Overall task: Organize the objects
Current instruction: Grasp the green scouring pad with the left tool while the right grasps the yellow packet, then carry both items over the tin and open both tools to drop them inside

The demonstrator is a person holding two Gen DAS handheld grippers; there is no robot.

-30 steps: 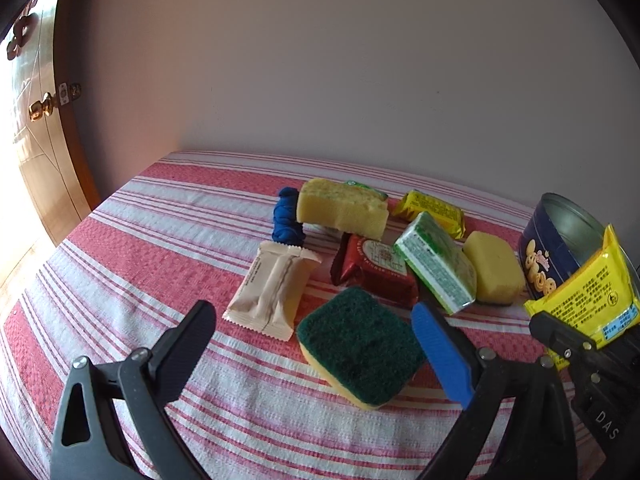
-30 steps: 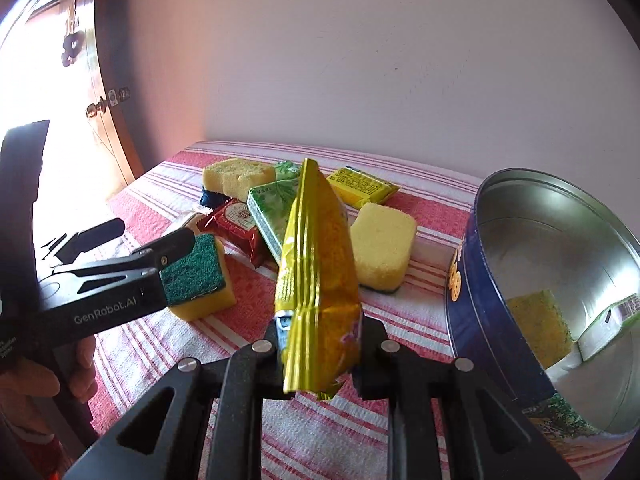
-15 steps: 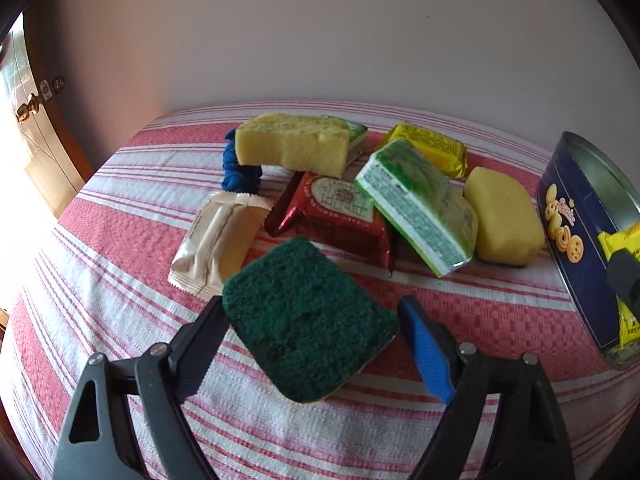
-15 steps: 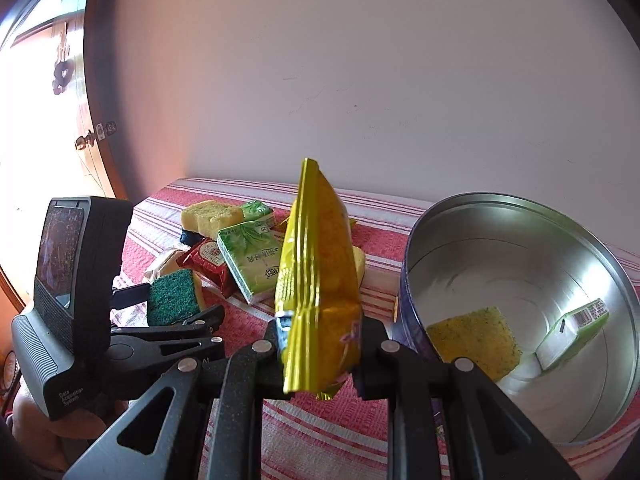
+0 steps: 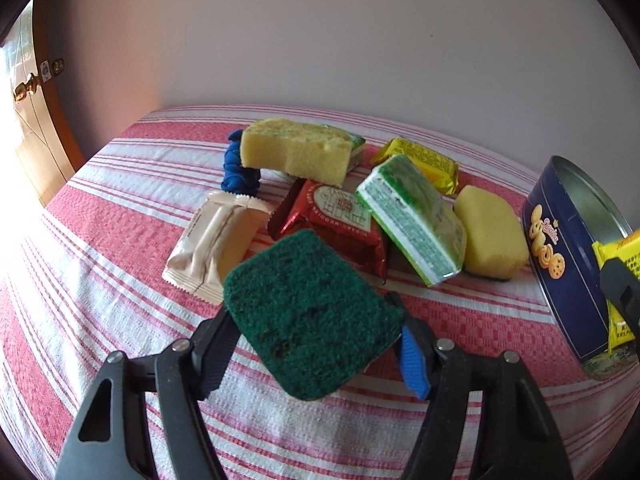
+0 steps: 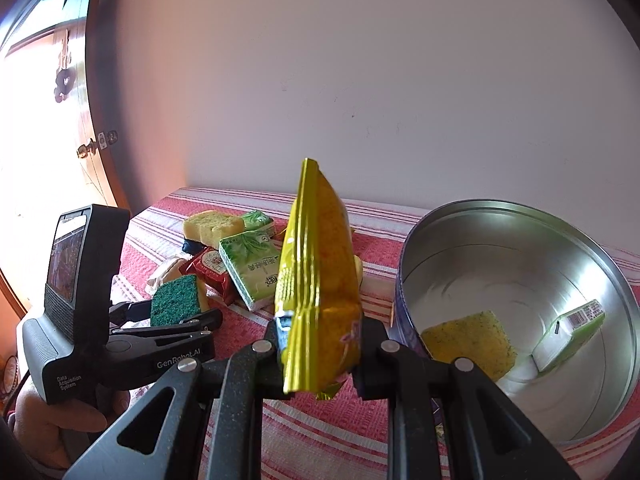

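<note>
1. My left tongs [image 5: 312, 344] grip the green scouring sponge [image 5: 308, 320], seemingly raised off the striped desk [image 5: 100, 240].
2. My right tongs [image 6: 318, 344] clamp the yellow snack packet [image 6: 316, 280] upright, just beside the open tin [image 6: 520, 320].
3. The tin holds a yellow sponge [image 6: 468, 344] and a green packet [image 6: 568, 336].

From my left wrist view, the green scouring sponge [image 5: 310, 316] is covering the fingertips of the left gripper [image 5: 316, 336], so I am not seeing where the pads are touching it. At three o'clock the blue cookie tin [image 5: 568, 264] is running off the frame edge, and the yellow packet [image 5: 618, 280] there is showing only in part. The small green packet [image 5: 354, 146] at twelve o'clock is mostly hiding behind the yellow sponge block [image 5: 296, 150]. In my right wrist view, the yellow packet [image 6: 316, 280] is blocking the right gripper [image 6: 320, 340] fingertips, and print on the carton in the tin [image 6: 568, 336] is staying too small to read.
</note>
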